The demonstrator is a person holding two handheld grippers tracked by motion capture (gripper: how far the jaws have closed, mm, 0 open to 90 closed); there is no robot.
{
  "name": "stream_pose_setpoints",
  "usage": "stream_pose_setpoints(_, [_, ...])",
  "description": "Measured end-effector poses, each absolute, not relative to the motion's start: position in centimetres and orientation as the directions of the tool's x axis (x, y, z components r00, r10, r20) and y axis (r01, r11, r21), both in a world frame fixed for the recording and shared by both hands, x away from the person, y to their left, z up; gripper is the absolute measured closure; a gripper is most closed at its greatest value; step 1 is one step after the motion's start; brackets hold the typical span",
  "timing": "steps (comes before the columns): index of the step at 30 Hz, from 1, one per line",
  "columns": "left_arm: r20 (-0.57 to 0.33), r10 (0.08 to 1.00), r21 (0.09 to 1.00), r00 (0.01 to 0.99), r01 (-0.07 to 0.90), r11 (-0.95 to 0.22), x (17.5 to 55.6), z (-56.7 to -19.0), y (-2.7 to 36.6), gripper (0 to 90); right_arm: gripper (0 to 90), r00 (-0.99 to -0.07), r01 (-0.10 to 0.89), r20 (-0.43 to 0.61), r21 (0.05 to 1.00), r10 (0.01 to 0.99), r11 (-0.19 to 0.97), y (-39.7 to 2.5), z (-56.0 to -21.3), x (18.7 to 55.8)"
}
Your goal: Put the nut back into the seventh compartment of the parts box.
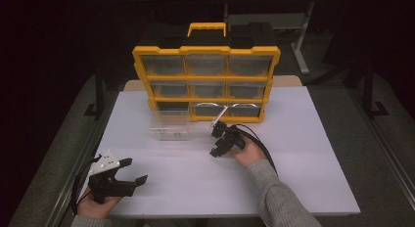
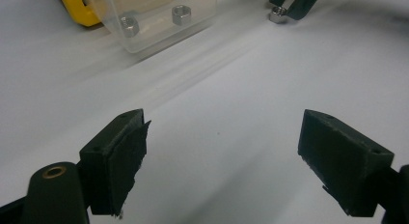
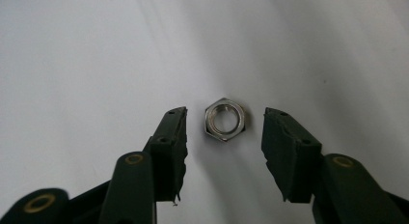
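Note:
A steel hex nut (image 3: pixel 224 119) lies flat on the white table (image 3: pixel 96 64), between the jaws of my right gripper (image 3: pixel 225 114). The jaws stand apart on either side of it without touching, so the gripper is open. In the high view my right gripper (image 1: pixel 214 140) sits mid-table, just in front of the yellow organizer (image 1: pixel 205 82). A clear drawer (image 1: pixel 170 126) stands pulled out on the table with two nuts (image 2: pixel 181 14) inside. My left gripper (image 1: pixel 136 170) rests near the front left, open and empty (image 2: pixel 224 120). The same nut (image 2: pixel 276 14) appears far off at the right gripper's tips (image 2: pixel 292 4).
The organizer has a handle (image 1: pixel 207 29) and rows of clear drawers, and stands at the table's back edge. One slot (image 1: pixel 171 106) at the lower left is vacant. The table's metal frame (image 1: pixel 73 158) runs along the left edge.

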State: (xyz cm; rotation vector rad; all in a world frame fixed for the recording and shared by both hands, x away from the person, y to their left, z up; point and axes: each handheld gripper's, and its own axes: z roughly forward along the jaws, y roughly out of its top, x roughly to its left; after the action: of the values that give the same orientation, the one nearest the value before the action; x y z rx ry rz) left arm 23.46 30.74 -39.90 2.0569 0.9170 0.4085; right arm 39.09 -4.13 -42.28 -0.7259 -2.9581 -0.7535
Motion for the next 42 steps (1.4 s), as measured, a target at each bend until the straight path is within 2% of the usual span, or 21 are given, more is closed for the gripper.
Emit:
stream_pose_setpoints(22, [-0.035, 0.734, 0.794, 0.678, 0.465, -0.392, 23.5, -39.9, 30.8, 17.0, 67.8, -0.905, 0.402, 0.066, 0.461, 0.421, 0.791, -3.6, -42.8, 39.0])
stream_pose_setpoints(34, [-0.033, 0.732, 0.793, 0.68, 0.463, -0.395, 23.5, -39.9, 30.9, 17.0, 69.1, -0.895, 0.434, 0.127, 0.471, 0.427, 0.768, -4.1, -42.5, 39.6])
stream_pose_setpoints(42, [-0.037, 0.736, 0.799, 0.676, 0.462, -0.384, 23.5, -39.9, 30.9, 17.0, 69.1, -0.895, 0.435, 0.141, 0.486, 0.423, 0.758, -4.4, -40.8, 40.0])
